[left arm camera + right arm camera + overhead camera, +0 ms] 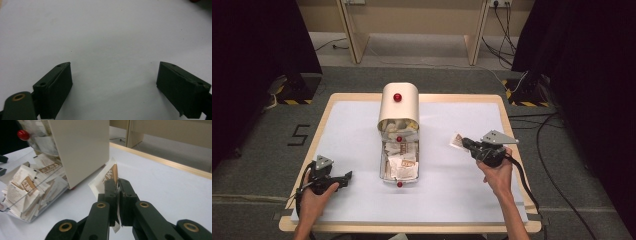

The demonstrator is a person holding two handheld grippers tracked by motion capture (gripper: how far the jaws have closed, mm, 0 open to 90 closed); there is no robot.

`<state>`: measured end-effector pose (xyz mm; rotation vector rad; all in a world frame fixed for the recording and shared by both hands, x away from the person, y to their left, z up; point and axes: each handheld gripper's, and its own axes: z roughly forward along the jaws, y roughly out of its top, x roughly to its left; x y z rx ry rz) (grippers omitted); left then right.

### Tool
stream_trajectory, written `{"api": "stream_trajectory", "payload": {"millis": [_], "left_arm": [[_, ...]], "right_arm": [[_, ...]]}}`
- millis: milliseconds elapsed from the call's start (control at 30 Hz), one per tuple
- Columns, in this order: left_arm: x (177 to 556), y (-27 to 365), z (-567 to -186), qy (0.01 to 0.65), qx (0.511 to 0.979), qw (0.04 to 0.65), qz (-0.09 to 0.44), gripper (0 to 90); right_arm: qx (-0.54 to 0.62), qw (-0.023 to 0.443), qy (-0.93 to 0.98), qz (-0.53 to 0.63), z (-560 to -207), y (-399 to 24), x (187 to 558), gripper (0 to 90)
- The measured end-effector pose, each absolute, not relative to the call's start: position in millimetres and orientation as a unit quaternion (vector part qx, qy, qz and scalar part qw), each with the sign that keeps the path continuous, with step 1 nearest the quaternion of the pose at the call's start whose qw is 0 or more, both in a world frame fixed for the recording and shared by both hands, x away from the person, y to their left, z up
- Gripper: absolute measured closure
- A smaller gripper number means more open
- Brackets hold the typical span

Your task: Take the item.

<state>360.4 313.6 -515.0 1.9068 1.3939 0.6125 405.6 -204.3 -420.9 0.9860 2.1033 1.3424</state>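
A cream box with a rounded top [398, 106] stands at the middle of the white table [362, 200], its clear door [399, 162] folded down toward me and heaped with white-and-brown sachets [403, 161]. My right gripper [466, 143] is to the right of the box, shut on one sachet [456, 140]; in the right gripper view the sachet [105, 178] sticks up between the closed jaws [117, 192], beside the box [80, 147]. My left gripper [343, 178] rests low at the front left, open, with bare table between its fingers [56, 87].
Red knobs [397, 97] mark the box top and the door. More sachets [25, 187] spill out on the clear door. Wooden table legs [352, 35] and cables [547, 165] lie on the floor beyond and to the right. Dark curtains flank both sides.
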Motion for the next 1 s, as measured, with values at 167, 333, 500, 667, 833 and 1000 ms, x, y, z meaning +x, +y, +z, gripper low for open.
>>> {"api": "stream_trajectory", "payload": {"millis": [167, 333, 500, 667, 833, 1000], "left_arm": [[360.4, 313.5, -514.9, 0.537, 0.734, 0.344, 0.236, 12.3], [360.4, 313.5, -515.0, 0.537, 0.734, 0.344, 0.236, 12.2], [360.4, 313.5, -515.0, 0.536, 0.734, 0.343, 0.236, 12.3], [360.4, 313.5, -514.9, 0.536, 0.734, 0.344, 0.236, 12.3], [360.4, 313.5, -515.0, 0.537, 0.734, 0.344, 0.236, 12.3], [360.4, 313.5, -514.9, 0.537, 0.734, 0.343, 0.236, 12.2]], "right_arm": [[0.367, 0.227, 0.76, 0.486, -423.6, -210.7, 407.7, 86.6], [0.374, 0.23, 0.758, 0.482, -426.6, -216.7, 410.3, 86.6], [0.383, 0.231, 0.755, 0.479, -428.7, -221.4, 412.1, 86.6], [0.393, 0.228, 0.756, 0.471, -436.0, -226.2, 415.5, 86.6], [0.398, 0.225, 0.758, 0.465, -440.3, -227.7, 417.6, 86.6], [0.405, 0.221, 0.76, 0.458, -447.6, -230.3, 420.6, 86.5]]}}
